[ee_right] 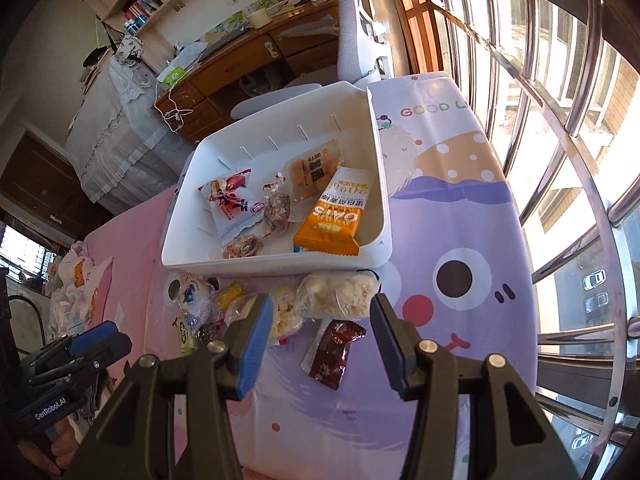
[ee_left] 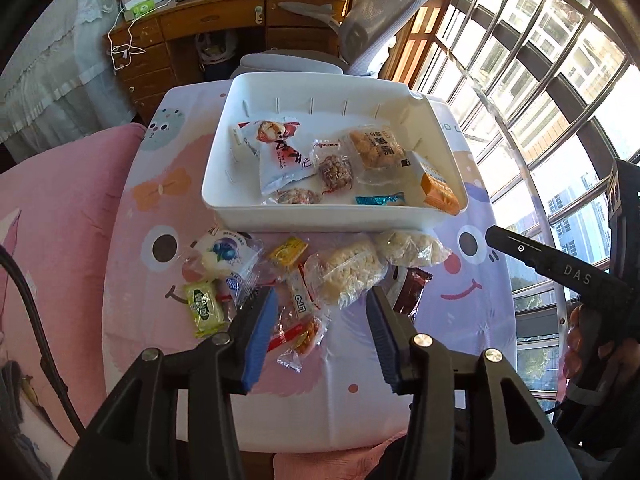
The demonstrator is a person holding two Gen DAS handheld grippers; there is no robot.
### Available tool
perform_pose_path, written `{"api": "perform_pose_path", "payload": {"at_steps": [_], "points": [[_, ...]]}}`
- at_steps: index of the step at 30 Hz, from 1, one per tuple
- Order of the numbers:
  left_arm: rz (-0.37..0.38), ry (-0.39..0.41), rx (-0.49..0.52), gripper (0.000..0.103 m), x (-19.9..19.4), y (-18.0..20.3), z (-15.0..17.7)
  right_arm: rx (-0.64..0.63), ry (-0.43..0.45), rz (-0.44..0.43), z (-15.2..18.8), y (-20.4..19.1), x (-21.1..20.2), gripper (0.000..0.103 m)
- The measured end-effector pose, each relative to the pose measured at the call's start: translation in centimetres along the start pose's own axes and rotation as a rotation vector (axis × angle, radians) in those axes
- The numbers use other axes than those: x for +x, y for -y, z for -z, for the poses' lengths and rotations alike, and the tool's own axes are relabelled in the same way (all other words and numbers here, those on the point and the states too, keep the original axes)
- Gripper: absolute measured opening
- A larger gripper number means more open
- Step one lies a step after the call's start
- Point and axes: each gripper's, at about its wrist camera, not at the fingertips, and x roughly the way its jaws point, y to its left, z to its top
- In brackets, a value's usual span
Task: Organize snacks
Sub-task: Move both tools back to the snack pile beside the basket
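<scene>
A white bin (ee_left: 320, 216) stands on the cartoon-print tablecloth (ee_right: 460, 220) and holds several snacks, among them a red-and-white packet (ee_left: 280, 152) and an orange oats packet (ee_right: 336, 216). Loose snacks lie in front of it: a blueberry packet (ee_left: 224, 256), a green packet (ee_left: 204, 308), a yellow packet (ee_left: 288, 250), two clear rice-cracker packs (ee_left: 352, 268) and a brown packet (ee_right: 334, 354). My left gripper (ee_left: 323, 300) hovers open over the small packets, gripping nothing. Above the brown packet, my right gripper (ee_right: 322, 304) is open and holds nothing.
A grey office chair (ee_left: 384, 12) and a wooden desk (ee_left: 224, 28) stand behind the table. Barred windows (ee_left: 540, 80) run along the right side. Pink bedding (ee_left: 60, 220) lies to the left of the table.
</scene>
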Motion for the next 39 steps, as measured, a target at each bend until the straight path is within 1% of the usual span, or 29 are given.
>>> {"api": "perform_pose_path", "payload": {"at_steps": [1,3,7,9,12,16,23,26,30,35,39], "points": [[-0.005,-0.004,-0.007,0.047,0.1,0.0,0.6,-0.001,-0.012,-0.003,0.2,0.0,0.1,0.051],[-0.018,-0.015,-0.020,0.053,0.4,-0.1,1.9,-0.004,-0.037,-0.003,0.6,0.2,0.4,0.051],[-0.030,-0.036,-0.042,0.055,1.3,-0.4,3.8,-0.011,-0.085,0.003,1.2,0.3,1.1,0.051],[-0.034,-0.045,-0.051,0.060,1.8,-0.5,4.6,-0.013,-0.109,0.006,1.5,0.3,1.5,0.051],[-0.036,-0.046,-0.053,0.060,2.6,-0.6,5.6,-0.008,-0.149,0.010,2.0,0.4,2.3,0.051],[-0.015,-0.054,-0.066,0.060,4.1,-1.0,6.4,-0.001,-0.214,0.034,2.5,0.6,3.7,0.051],[0.000,-0.064,-0.055,0.060,6.6,-1.5,7.0,0.021,-0.313,0.051,3.5,0.7,6.2,0.051],[-0.005,-0.054,-0.030,0.060,7.8,-1.6,7.2,0.037,-0.353,0.061,3.9,0.7,7.3,0.051],[0.001,-0.007,0.022,0.060,8.9,-1.7,7.5,0.055,-0.388,0.081,4.3,0.6,8.7,0.051],[0.016,0.042,0.126,0.060,10.4,-1.4,7.8,0.067,-0.404,0.089,4.7,0.1,10.4,0.051],[0.010,0.077,0.232,0.060,11.3,-0.8,8.0,0.076,-0.390,0.096,5.0,-0.4,11.2,0.051]]}}
